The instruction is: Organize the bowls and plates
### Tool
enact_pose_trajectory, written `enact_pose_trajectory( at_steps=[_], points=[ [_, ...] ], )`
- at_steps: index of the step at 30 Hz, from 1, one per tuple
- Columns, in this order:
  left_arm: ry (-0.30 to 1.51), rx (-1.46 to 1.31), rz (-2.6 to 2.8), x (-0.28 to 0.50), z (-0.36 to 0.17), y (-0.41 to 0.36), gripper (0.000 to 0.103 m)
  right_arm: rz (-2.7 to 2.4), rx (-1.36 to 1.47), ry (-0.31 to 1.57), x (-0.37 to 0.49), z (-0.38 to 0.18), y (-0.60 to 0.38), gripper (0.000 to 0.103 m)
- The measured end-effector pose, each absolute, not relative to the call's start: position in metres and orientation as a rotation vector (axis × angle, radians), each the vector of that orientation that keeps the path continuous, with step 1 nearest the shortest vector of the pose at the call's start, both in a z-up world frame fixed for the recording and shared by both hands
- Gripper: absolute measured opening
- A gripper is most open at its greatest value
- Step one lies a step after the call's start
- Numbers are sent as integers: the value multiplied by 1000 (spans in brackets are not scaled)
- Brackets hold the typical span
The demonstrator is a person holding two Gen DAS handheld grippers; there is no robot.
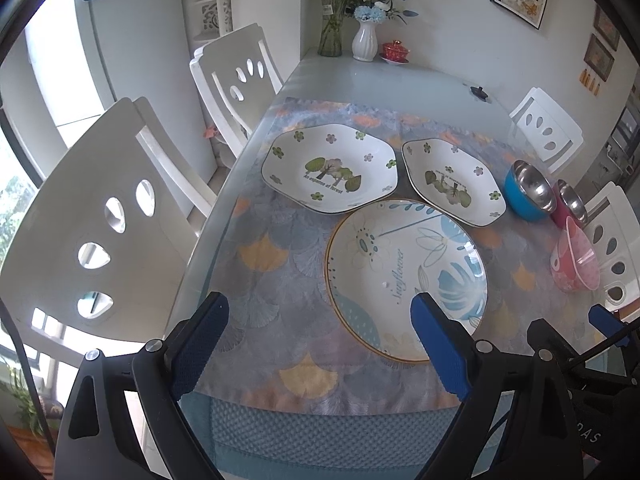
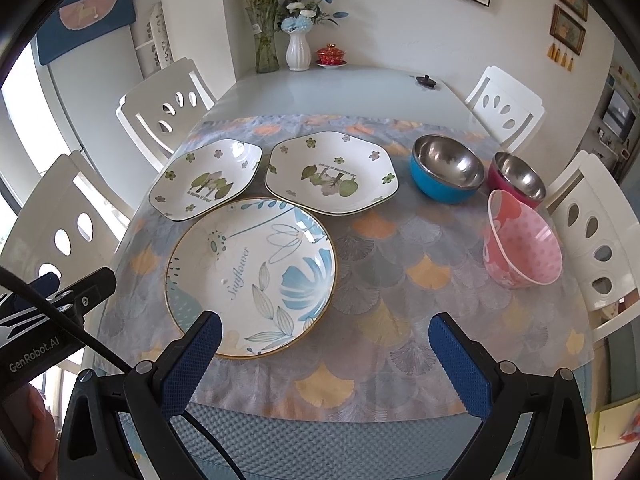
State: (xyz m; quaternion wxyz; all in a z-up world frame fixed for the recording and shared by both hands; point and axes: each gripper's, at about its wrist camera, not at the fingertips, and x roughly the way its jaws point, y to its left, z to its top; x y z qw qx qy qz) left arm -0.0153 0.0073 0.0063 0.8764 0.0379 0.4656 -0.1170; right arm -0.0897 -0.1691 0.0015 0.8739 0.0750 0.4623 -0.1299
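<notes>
Both claws hung above the near edge of the table (image 2: 360, 88), over the patterned cloth (image 2: 400, 280); the left gripper (image 1: 320, 316) stood spread wide with nothing between its blue pads, and the right gripper (image 2: 325, 338) was spread just as wide, likewise empty. The round sunflower plate (image 2: 252, 276) lay nearest, its near rim passing under the right claw's left finger; behind it sat two hexagonal plates with tree prints, the left hexagonal plate (image 2: 206, 184) and the right hexagonal plate (image 2: 332, 174), each overlapping the round one's far rim in the view. To the right stood the blue bowl (image 2: 446, 170), the magenta bowl (image 2: 518, 180) just beside it, and the pink bowl (image 2: 520, 240) nearer, tilted; white chairs (image 2: 506, 108) ringed the table; a white vase (image 2: 298, 50) stood at the far end.
</notes>
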Motion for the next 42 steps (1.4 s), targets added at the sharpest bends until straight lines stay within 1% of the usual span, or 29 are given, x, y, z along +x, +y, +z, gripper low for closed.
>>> enact_pose_trajectory(
  at_steps=[42],
  points=[
    [968,102,-257,10,-4,-5,92,-255,157,1003,-64,-9,-174,102]
  ],
)
